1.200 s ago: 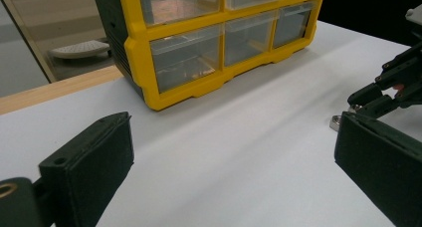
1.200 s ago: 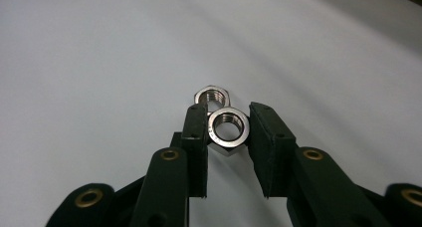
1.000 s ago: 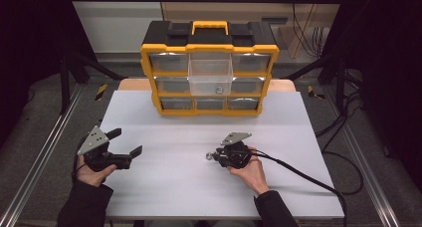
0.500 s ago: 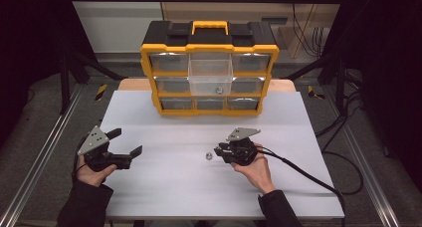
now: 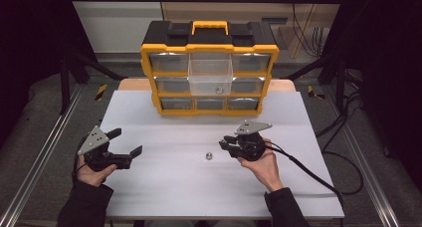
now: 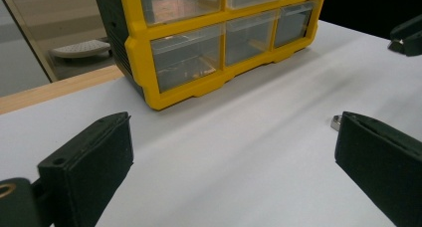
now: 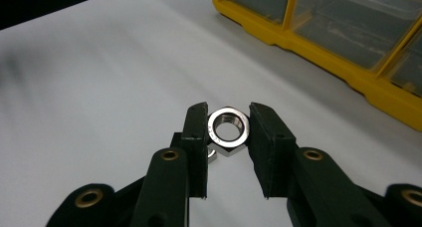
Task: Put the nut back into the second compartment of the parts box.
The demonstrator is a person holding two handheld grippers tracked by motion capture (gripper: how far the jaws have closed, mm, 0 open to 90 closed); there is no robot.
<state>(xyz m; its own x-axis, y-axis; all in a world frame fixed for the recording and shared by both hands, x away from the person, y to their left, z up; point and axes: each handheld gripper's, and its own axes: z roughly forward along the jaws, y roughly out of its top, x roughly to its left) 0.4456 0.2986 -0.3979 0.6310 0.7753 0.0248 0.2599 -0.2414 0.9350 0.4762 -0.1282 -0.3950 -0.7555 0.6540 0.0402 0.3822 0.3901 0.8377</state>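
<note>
The right gripper pinches a steel nut between its jaws, one pad pressed on each side so the threaded hole faces the camera. In the right gripper view a sliver of a second nut peeks out just under the held one, at about 7 o'clock from it, on the white surface. In the high view that second nut lies alone on the surface, at roughly 9 o'clock from the right gripper and apart from it, which suggests the held nut is already lifted clear.

At 12 o'clock on the surface stands a yellow and black drawer cabinet. Its middle clear drawer is pulled out, and a small metal piece, seemingly another nut, sits inside it.

The left gripper, at 9 o'clock on the surface, has its jaws spread wide with nothing between them.

Judging from this, the work is sorting nuts into the open drawer. One seems to be in already and one is picked up. What remains is to carry it toward 12 o'clock, release it over the drawer, fetch the nut left on the surface, and probably push the drawer shut.
</note>
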